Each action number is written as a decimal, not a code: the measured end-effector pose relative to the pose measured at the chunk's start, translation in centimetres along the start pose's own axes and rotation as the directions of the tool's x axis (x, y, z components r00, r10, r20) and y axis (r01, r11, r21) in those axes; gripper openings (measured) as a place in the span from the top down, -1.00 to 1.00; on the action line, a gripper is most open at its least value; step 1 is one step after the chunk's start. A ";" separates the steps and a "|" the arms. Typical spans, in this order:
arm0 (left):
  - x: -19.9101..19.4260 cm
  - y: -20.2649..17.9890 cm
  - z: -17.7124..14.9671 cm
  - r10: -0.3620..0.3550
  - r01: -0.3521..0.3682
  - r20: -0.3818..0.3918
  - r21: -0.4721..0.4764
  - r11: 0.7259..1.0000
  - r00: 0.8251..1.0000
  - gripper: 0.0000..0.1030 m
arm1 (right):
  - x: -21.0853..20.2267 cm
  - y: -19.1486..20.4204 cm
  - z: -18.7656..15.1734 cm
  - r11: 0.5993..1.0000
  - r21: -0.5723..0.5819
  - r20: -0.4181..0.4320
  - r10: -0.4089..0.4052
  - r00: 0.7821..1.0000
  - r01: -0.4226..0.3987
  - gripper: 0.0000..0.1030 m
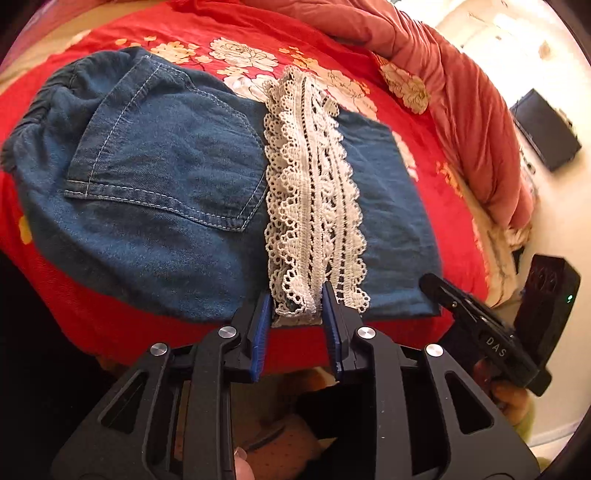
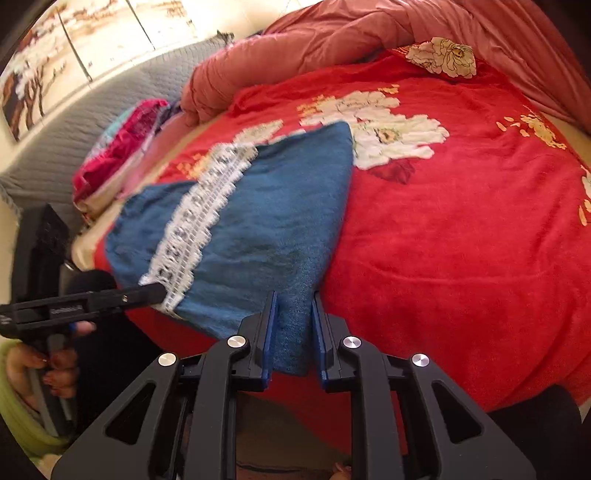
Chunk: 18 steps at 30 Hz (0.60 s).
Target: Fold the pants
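Jaws clamping sideways-lying pants (image 1: pixel 155 177)

The left wrist camera rides just behind the left gripper (image 1: pixel 297 306), looking steeply down and close over the near edge of the bed (image 1: pixel 321 26) at the denim pants (image 1: pixel 166 173) — the right gripper (image 1: pixel 432 282) enters at its right edge. The right wrist camera sits likewise behind the right gripper (image 2: pixel 293 314), facing across the bed toward the quilted headboard (image 2: pixel 122 96). Both views share the pants' lace trim (image 2: pixel 199 221) and the red floral blanket (image 2: pixel 461 240).
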<state>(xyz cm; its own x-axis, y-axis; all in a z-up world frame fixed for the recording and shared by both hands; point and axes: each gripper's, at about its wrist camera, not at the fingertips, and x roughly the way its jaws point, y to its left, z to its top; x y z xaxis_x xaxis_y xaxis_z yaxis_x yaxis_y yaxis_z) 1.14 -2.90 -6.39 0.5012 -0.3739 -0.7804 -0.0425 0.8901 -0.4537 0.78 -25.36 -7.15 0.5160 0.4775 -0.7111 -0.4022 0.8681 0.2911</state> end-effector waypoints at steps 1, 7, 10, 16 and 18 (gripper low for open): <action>0.3 0.0 -0.1 0.013 -0.013 -0.003 0.012 1.000 1.000 0.59 | 0.4 -0.1 -0.2 1.000 0.002 -0.014 -0.009 1.000 0.009 0.65; 0.5 -0.1 -0.1 0.020 -0.020 0.001 0.046 0.999 1.000 0.59 | 0.4 -0.1 -0.4 1.000 -0.002 -0.015 -0.013 1.000 0.013 0.58; 0.3 0.0 -0.2 0.014 -0.014 0.003 0.053 0.999 1.000 0.56 | 0.2 0.0 -0.3 1.000 -0.001 -0.012 -0.024 1.000 0.024 0.49; -0.8 -0.1 -0.6 0.004 -0.006 0.017 0.073 0.997 1.000 0.35 | -2.2 0.5 0.6 0.996 -0.007 0.063 -0.087 0.994 0.087 0.24; -1.4 -0.1 -0.8 0.013 -0.015 0.027 0.080 0.997 1.000 0.35 | -2.7 0.9 1.0 0.996 -0.011 0.085 -0.084 0.993 0.085 0.22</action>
<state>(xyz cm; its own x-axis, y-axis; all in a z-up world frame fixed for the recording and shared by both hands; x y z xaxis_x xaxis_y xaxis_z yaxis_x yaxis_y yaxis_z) -0.24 -2.69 -5.59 0.5237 -0.3553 -0.7743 0.0194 0.9136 -0.4061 -0.18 -25.77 -4.31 0.6103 0.4131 -0.6759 -0.3649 0.9040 0.2229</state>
